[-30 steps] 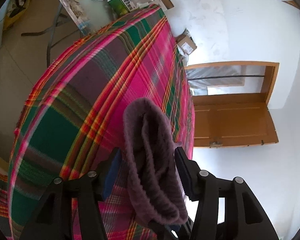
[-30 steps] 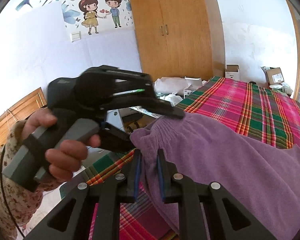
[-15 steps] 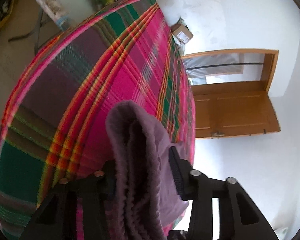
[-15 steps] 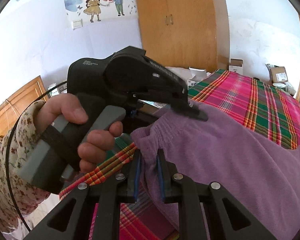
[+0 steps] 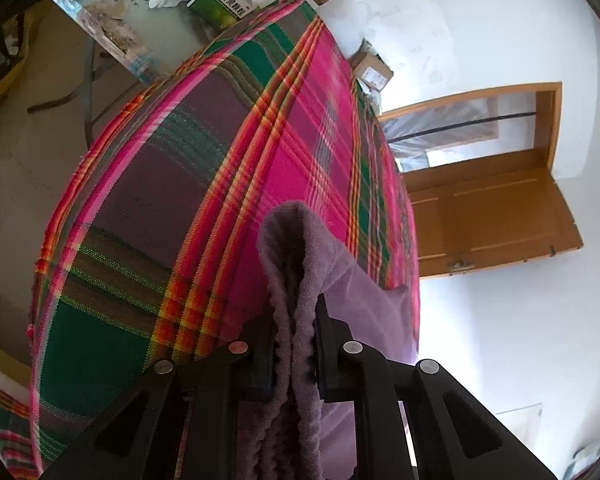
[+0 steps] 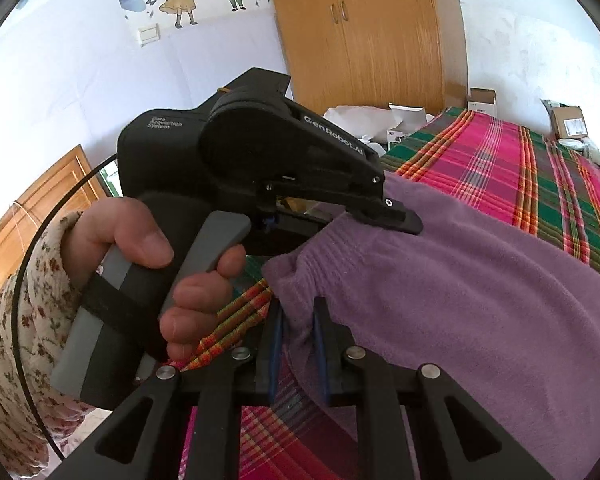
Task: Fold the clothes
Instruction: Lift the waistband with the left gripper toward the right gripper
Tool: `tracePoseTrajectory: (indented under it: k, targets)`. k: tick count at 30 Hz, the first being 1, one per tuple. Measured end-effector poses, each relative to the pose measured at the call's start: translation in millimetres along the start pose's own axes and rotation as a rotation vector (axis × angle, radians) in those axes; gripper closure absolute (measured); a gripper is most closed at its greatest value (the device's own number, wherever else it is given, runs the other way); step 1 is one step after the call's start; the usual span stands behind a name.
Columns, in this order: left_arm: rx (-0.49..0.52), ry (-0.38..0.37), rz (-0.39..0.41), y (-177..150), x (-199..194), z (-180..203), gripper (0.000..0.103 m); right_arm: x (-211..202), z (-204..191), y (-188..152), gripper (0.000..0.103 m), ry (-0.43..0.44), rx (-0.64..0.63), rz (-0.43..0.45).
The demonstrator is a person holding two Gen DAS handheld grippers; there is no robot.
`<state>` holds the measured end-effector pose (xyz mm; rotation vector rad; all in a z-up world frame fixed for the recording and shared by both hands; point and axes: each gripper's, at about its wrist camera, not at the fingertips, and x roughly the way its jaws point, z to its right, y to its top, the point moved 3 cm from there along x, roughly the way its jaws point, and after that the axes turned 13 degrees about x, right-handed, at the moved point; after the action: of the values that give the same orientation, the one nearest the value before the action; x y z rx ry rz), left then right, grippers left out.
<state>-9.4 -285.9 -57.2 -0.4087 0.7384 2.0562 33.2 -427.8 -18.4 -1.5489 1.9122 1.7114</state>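
left wrist view: the left gripper (image 5: 294, 354) has just been closing and now pinches the gathered ribbed edge of the soft purple fleece garment (image 5: 300, 264), which rises toward 12 o'clock over the pink-and-green plaid bed cover (image 5: 204, 184).

right wrist view: the right gripper (image 6: 296, 350) is clamped on the same garment's edge at 6 o'clock; the left gripper bites its hem at 12 o'clock, and the cloth spreads toward 3 o'clock across the bed. both corners look secured, so the next move likely calls for carrying the edge over evenly to make a fold.

The left gripper (image 5: 296, 344) is being clamped, its jaws having just been closing on purple cloth (image 5: 312, 272). The right gripper (image 6: 296, 344) is being kept pinched on the same cloth. The left handle is being squeezed by a hand (image 6: 148, 264).
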Motion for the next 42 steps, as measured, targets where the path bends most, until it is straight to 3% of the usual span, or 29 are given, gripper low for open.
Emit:
tracePoseTrajectory:
  k: [8,18,31,42]
  targets:
    - [0.016,-0.005,0.011,2.5,-0.3,19.4,0.088,-14.9,6.5,10.3,0.088,0.018,-0.001,0.072]
    - [0.103,-0.022,0.031,7.9,-7.1,69.1,0.088,-63.9,20.3,12.7,0.088,0.024,0.013,0.180]
    - [0.208,-0.070,-0.030,3.8,33.3,148.4,0.088,-134.6,69.5,4.9,0.089,-0.025,0.098,0.283]
    - [0.248,-0.084,-0.086,-5.0,68.3,184.6,0.088,-171.2,108.7,-8.3,0.089,-0.049,0.160,0.323]
